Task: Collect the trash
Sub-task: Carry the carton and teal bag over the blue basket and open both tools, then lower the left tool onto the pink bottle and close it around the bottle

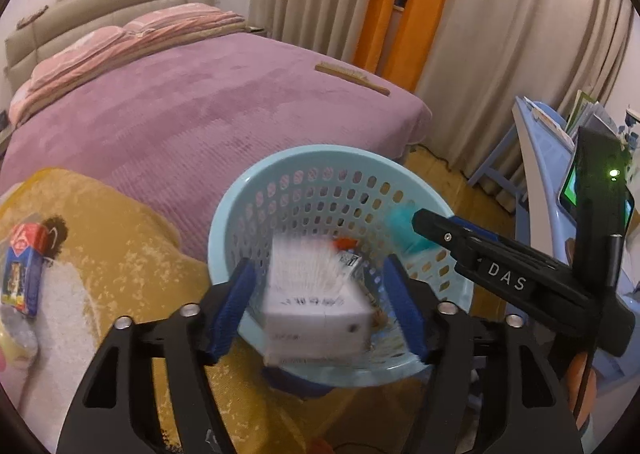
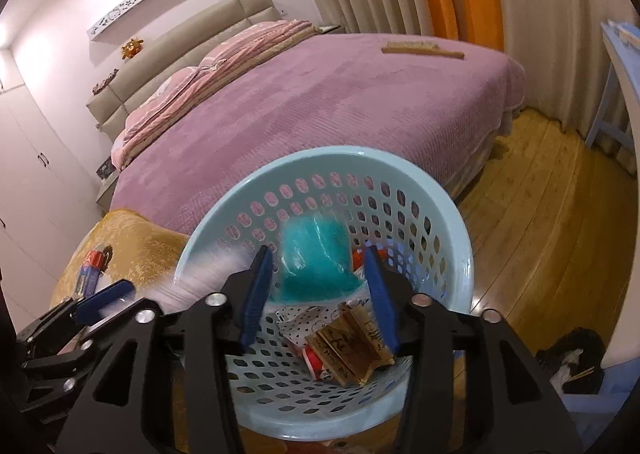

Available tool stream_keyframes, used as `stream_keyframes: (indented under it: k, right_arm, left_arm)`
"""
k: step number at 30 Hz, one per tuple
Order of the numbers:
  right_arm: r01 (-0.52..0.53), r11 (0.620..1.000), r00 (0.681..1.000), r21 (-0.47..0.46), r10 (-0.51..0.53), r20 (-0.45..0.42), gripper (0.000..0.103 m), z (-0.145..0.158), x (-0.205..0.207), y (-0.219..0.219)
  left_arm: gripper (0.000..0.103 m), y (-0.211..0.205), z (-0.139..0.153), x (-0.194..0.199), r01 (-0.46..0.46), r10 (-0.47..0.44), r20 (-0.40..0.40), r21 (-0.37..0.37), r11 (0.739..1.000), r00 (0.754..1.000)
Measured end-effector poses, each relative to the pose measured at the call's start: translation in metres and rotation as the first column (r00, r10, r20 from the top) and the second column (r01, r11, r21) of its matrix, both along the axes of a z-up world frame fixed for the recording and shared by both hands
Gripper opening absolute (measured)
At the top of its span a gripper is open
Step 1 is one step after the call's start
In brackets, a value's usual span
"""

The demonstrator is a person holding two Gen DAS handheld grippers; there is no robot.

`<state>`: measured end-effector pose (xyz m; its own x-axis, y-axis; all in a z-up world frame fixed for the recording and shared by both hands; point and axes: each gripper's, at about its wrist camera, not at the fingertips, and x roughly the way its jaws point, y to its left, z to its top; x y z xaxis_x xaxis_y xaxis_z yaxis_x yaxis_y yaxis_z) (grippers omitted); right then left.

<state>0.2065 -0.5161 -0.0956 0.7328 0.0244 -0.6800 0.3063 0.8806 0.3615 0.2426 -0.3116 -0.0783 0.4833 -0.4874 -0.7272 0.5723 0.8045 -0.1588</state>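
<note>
While both grippers hang over the blue basket (image 2: 452, 214), drop step is in hand: left gripper (image 1: 320, 310) jaws apart, blurred white box (image 1: 316, 294) loose between them; right gripper (image 2: 316, 294) open, teal packet (image 2: 316, 262) falling clear. Next: fetch red-blue box (image 1: 24, 270) left of basket.

1. "DAS" in white letters on the black arm of the right gripper (image 1: 416, 224), seen from the left wrist
2. Print on white box (image 1: 316, 294) and gold packet (image 2: 352, 346) in basket (image 1: 224, 222): blurred, unreadable
</note>
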Motion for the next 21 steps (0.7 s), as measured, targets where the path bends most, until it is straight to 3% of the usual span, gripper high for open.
stream_keyframes:
  k: [9,21]
  right_arm:
    - [-0.007,1.000,1.000,0.015,0.006,0.009,0.051,0.002,-0.011,0.002]
    - [-0.126,0.992,0.989,-0.030,0.128,0.074,0.051,0.042,-0.022,0.062]
  left_arm:
    - [0.068,0.022,0.016,-0.021,-0.010,0.011,0.029,-0.036,0.999,1.000]
    - [0.068,0.088,0.054,-0.051,-0.086,0.097,0.089,-0.124,0.989,0.991]
